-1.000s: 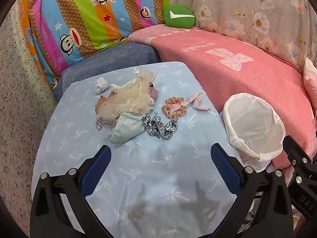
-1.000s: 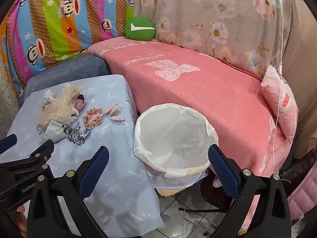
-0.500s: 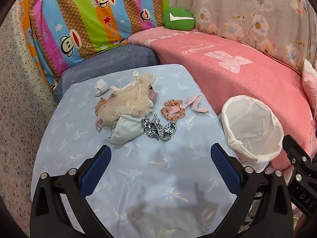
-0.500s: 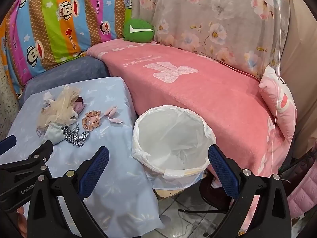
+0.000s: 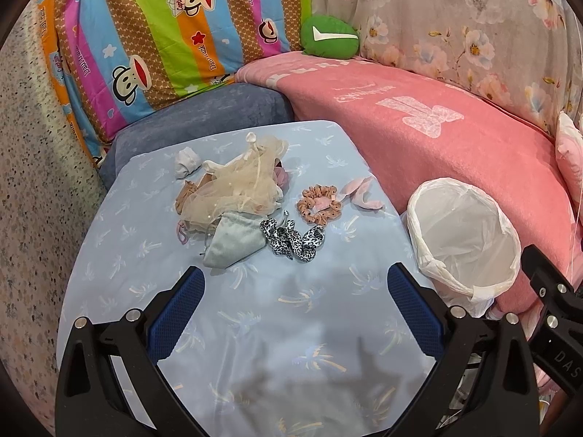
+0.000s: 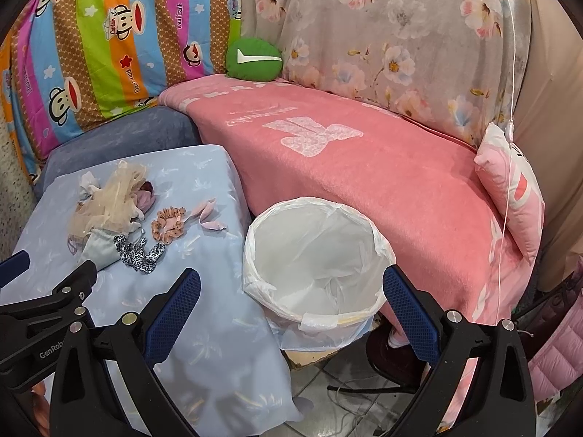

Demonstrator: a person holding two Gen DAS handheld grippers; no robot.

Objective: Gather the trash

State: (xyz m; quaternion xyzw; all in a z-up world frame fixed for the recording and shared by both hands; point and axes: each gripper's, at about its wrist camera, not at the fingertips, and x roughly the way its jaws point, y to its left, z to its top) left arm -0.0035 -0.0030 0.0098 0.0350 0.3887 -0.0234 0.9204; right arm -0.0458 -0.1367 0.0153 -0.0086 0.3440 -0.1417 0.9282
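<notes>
Here, crumpled beige tulle [image 5: 237, 185] tops a small heap of fabric scraps [image 5: 251, 211].

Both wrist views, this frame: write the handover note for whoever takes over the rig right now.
Left gripper: open, empty, above the blue-covered table.
Right gripper: open, empty, above the white-lined bin.
Items lie in a loose cluster on the table: beige tulle, grey pouch, leopard-print tie, orange scrunchie, pink scraps, white wad.
Done: nothing visible in the bin.
Left: everything.
</notes>
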